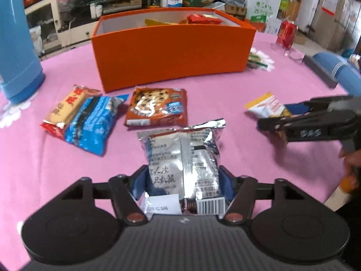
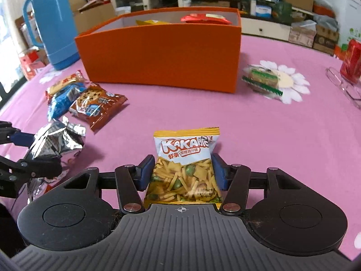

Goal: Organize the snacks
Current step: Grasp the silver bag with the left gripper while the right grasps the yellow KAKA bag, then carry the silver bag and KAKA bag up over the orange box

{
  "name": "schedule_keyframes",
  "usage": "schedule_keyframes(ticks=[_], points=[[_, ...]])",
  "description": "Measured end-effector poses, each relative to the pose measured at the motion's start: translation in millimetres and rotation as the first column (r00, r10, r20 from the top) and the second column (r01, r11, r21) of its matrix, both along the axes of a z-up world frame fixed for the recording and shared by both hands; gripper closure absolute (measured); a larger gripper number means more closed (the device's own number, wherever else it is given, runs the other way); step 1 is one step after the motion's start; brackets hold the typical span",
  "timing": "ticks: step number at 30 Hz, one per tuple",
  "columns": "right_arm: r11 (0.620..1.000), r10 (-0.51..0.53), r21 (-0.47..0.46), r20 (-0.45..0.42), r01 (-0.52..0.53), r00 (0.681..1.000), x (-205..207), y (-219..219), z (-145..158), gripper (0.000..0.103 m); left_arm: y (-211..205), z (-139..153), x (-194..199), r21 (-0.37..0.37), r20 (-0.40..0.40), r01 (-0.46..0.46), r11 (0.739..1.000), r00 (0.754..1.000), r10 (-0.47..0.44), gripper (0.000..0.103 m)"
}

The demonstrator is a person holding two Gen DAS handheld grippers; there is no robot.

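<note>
My left gripper [image 1: 182,180] is shut on a silver foil snack bag [image 1: 182,155], its blue pads pressing both sides; the bag also shows in the right wrist view [image 2: 56,142]. My right gripper [image 2: 182,171] is shut on a yellow KAKA snack bag [image 2: 185,164], which also shows in the left wrist view [image 1: 267,107]. An orange box [image 1: 171,52] stands behind on the pink tablecloth and holds red and yellow packets [image 2: 205,19]. A brown cookie bag [image 1: 156,107], a blue bag [image 1: 92,124] and a yellow-red bag [image 1: 67,106] lie in front of the box.
A blue thermos [image 2: 53,22] stands at the left of the box. A green-edged clear packet [image 2: 262,80] lies on a daisy mat right of the box. A red pack [image 2: 350,62] in a clear holder stands at the far right. Shelves and cartons fill the background.
</note>
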State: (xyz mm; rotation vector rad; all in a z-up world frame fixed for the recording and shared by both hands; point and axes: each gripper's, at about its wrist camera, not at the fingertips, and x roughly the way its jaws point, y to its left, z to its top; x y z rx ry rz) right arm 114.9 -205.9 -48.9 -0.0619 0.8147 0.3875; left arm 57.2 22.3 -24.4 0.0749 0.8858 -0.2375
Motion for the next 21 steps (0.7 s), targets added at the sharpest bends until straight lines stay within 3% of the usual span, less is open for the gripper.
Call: schedule_keyframes(ticks=[2,3,5,8,9,10,12,15,19,21], points=[[1.000,0.007,0.015,-0.011,-0.007,1.000,-1.5,-4.5,0.9,0.044,1.0,1.7,-2.8,0.034,0.027,-0.024,0.999,0.999,0.023,0.023],[0.999,0.006,0.034,-0.012,-0.006,1.000,-1.7,-7.1,2.5,0.038,2.8,3.2,-3.2,0.033,0.039,-0.033,0.999,0.999,0.032,0.022],[0.998,-0.009,0.058,0.015,0.008,1.000,-4.2,-12.5,8.6,0.033,5.3,4.3,-0.5,0.020,0.034,-0.051,0.998,0.998,0.051,0.008],[0.999,-0.021,0.026,0.008,0.021,1.000,-1.9,-10.1,6.6,0.030,1.2,0.9,2.0,0.040,0.019,-0.045,0.998,0.999,0.045,0.011],[1.000,-0.009,0.019,-0.013,0.010,1.000,-0.5,-7.6,2.7,0.037,-0.9,-0.6,2.2,0.056,0.015,-0.037,0.998,0.999,0.037,0.018],[1.000,0.005,0.000,-0.016,-0.005,1.000,-1.8,-4.7,-0.8,0.040,-3.7,-3.2,3.0,0.073,0.000,-0.022,0.997,1.000,0.022,0.038],[0.997,0.032,-0.074,0.018,-0.030,0.999,-8.4,1.8,-1.1,0.066,-4.9,-3.5,1.2,0.086,0.001,-0.022,0.996,1.000,0.022,0.044],[0.999,0.034,-0.019,0.007,-0.034,0.999,-15.6,-4.4,5.1,0.073,-0.6,12.1,-7.5,0.066,0.051,-0.048,0.997,0.998,0.045,0.047],[0.996,0.012,0.086,0.070,-0.018,0.998,-30.2,-18.5,33.8,0.073,13.1,51.5,-13.7,-0.083,0.129,-0.069,0.994,0.988,0.079,0.047],[0.986,0.001,0.169,0.085,-0.015,0.996,-31.2,-25.2,49.6,0.073,15.5,64.8,-7.0,-0.115,0.152,-0.079,0.990,0.984,0.096,0.047]])
